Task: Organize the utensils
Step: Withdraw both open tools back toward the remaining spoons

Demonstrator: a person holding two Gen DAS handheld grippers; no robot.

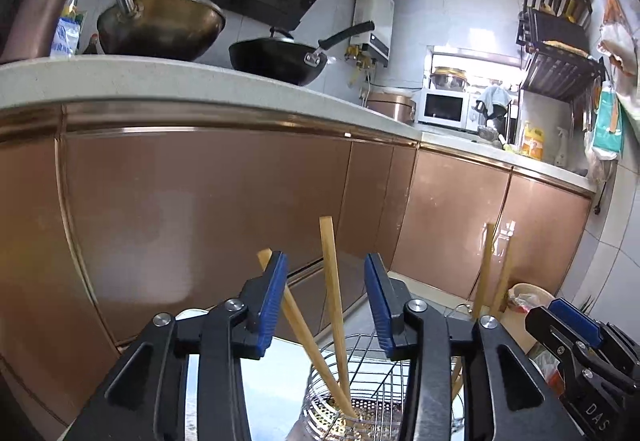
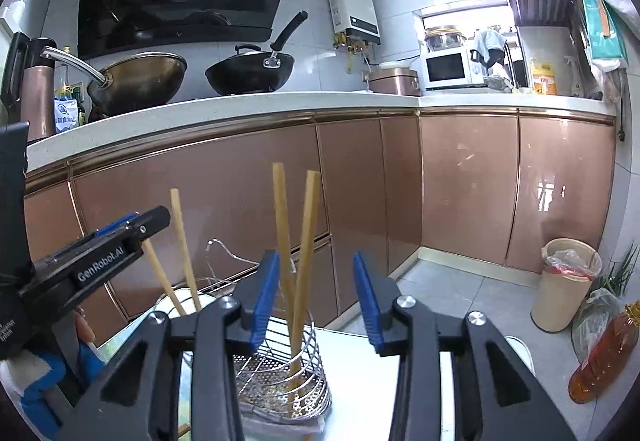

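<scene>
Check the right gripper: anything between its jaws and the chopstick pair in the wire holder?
Nothing visible blocks it. The right gripper is open, and the two chopsticks rise from the wire holder just beyond its pads, toward the left pad. No pad presses on them. The left gripper sits well off to the left.

Chopsticks (image 2: pixel 298 273) in holder (image 2: pixel 280 381) (upright-ish) — counter (image 2: pixel 240 109) behind
</scene>
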